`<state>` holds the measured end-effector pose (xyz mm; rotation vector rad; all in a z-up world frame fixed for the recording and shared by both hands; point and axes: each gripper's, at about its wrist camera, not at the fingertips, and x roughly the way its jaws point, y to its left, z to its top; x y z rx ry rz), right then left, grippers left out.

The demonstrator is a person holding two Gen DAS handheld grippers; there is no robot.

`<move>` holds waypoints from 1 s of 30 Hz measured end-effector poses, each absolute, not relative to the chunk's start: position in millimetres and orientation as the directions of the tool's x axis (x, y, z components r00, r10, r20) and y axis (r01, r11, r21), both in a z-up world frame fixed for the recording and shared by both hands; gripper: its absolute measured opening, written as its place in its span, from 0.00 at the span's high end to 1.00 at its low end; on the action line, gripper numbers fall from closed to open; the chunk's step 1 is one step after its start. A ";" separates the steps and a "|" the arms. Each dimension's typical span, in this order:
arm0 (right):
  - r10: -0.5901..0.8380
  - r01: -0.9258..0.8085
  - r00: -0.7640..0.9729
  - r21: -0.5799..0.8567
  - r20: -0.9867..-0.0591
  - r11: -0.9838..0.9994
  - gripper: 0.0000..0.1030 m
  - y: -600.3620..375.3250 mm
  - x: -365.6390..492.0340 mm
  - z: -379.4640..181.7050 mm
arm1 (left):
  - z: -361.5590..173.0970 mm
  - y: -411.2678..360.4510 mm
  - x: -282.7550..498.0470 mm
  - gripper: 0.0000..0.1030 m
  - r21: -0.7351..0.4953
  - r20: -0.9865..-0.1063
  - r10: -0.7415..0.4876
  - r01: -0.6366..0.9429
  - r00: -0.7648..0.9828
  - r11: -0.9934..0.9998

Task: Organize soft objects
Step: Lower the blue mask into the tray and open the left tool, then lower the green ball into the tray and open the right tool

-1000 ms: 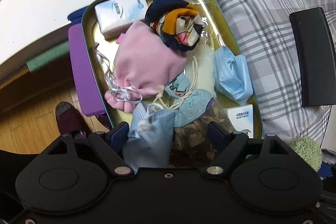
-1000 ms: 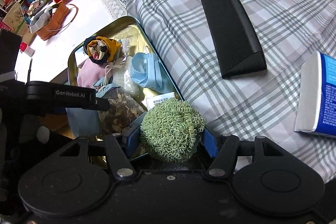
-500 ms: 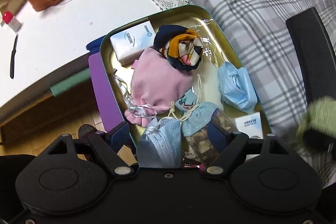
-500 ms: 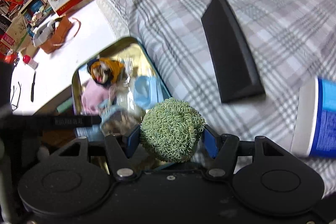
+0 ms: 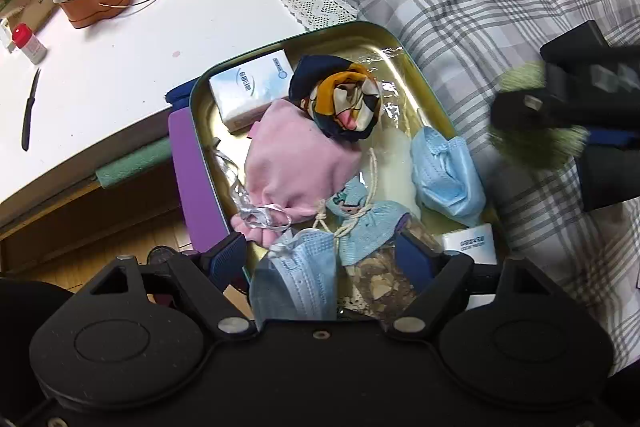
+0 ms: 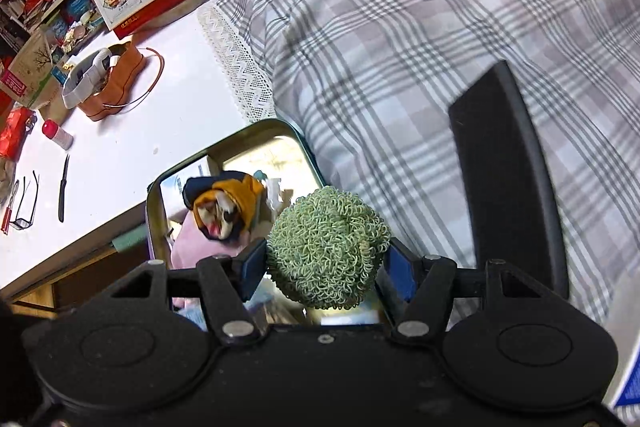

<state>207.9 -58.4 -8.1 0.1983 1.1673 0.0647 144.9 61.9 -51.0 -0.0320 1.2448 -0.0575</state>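
The right gripper (image 6: 325, 261) clamps the green looped scrubber ball (image 6: 326, 247) above the gold tin (image 6: 154, 195), while the left gripper (image 5: 320, 253) stands open, a blue face mask (image 5: 298, 277) apparently loose between its jaws.

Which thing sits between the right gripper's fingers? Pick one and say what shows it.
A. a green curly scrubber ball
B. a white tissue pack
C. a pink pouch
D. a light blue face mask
A: in the right wrist view the green curly scrubber ball sits pressed between the blue pads of the right gripper, above the tin.
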 end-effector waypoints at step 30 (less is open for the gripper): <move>0.099 0.002 0.420 0.110 -0.902 0.994 0.29 -27.9 236.2 -11.2 | -46.6 67.4 149.0 0.25 -0.094 -0.940 -0.086 -0.008 0.330 0.996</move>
